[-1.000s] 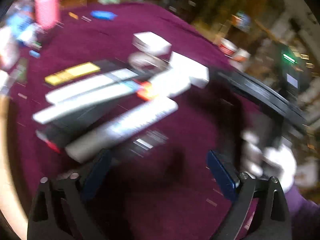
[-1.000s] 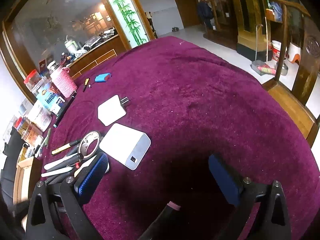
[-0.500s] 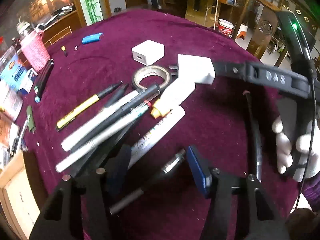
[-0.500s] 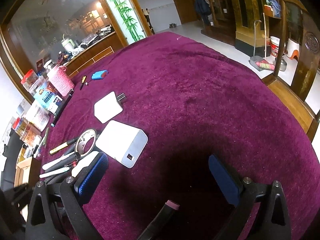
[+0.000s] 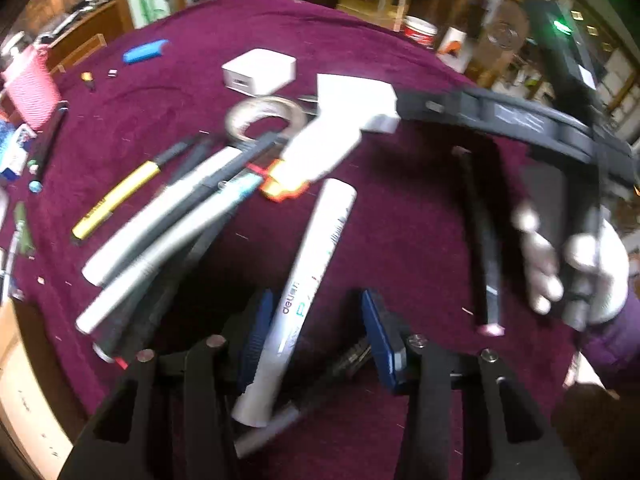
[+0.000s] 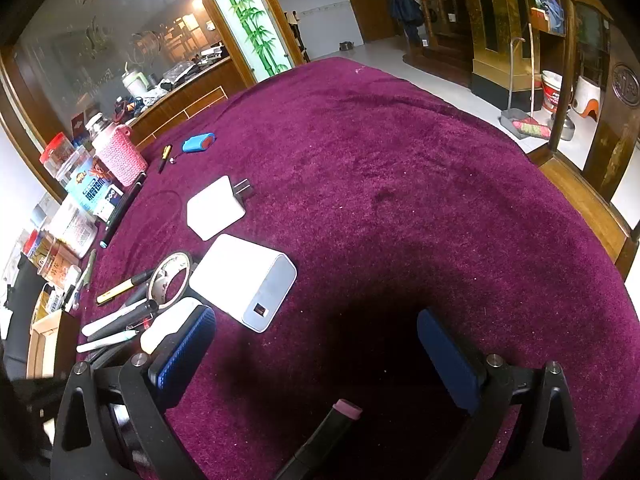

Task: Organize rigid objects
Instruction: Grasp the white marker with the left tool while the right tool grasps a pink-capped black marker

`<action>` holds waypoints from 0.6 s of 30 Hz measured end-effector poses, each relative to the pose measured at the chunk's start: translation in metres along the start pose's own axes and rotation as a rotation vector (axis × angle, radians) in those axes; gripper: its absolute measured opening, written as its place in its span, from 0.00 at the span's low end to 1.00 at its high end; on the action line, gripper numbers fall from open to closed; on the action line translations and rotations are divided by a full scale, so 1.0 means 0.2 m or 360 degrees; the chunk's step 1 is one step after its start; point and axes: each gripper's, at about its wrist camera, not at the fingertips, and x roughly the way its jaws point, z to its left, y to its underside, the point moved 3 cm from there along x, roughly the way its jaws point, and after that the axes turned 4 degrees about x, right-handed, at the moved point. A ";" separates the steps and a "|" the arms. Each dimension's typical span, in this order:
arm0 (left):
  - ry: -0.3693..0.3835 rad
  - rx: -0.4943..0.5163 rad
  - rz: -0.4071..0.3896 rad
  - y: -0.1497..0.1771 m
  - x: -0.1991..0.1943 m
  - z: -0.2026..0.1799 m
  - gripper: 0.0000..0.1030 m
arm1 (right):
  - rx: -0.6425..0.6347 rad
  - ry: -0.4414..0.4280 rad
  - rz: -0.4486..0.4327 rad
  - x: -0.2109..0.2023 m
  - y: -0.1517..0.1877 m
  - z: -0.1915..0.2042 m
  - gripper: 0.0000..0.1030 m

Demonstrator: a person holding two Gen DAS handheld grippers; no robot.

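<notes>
In the left wrist view my left gripper is open, its blue pads on either side of a white Deli marker lying on the maroon cloth; a thin metal pen lies under it. A heap of pens, a tape roll, a white glue bottle and white chargers lie beyond. A black pen lies to the right. My right gripper is open and empty over bare cloth, beside a white power bank; the black pen's pink end shows below.
A white plug adapter, a blue lighter, a pink knitted cup and boxes and jars line the table's left edge. A wooden chair stands at the right. The right gripper's frame and gloved hand cross the left view.
My left gripper has moved forward and right, so the white marker now lies between its pads. The right gripper has hardly moved.
</notes>
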 end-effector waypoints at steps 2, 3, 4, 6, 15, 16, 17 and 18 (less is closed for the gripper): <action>-0.0048 0.0008 0.0012 -0.01 0.02 -0.01 0.43 | -0.0006 0.0007 0.0002 0.00 0.00 0.00 0.99; -0.0058 -0.0002 0.0009 -0.03 0.03 -0.02 0.43 | -0.0007 0.0008 0.0002 0.00 0.00 0.00 0.99; -0.0076 -0.0007 -0.0001 -0.04 0.05 -0.01 0.43 | -0.0004 0.0006 0.0001 0.00 0.00 0.00 0.99; -0.0131 -0.0028 -0.0043 -0.07 0.07 -0.03 0.45 | 0.0001 0.0001 0.0000 0.00 0.00 0.00 0.99; -0.0168 -0.0290 -0.0227 0.02 -0.03 -0.02 0.15 | 0.0027 -0.0021 -0.0012 0.00 -0.01 -0.01 0.99; -0.0150 -0.0321 -0.0233 0.03 -0.04 -0.01 0.14 | 0.0036 -0.0030 -0.0014 0.00 -0.01 -0.01 0.99; -0.0159 -0.0339 -0.0235 0.05 -0.05 -0.01 0.13 | 0.0043 -0.0038 -0.0015 0.00 -0.01 -0.02 0.99; -0.0185 -0.0339 -0.0238 0.07 -0.06 -0.03 0.13 | 0.0054 -0.0049 -0.0017 -0.01 -0.01 -0.02 0.99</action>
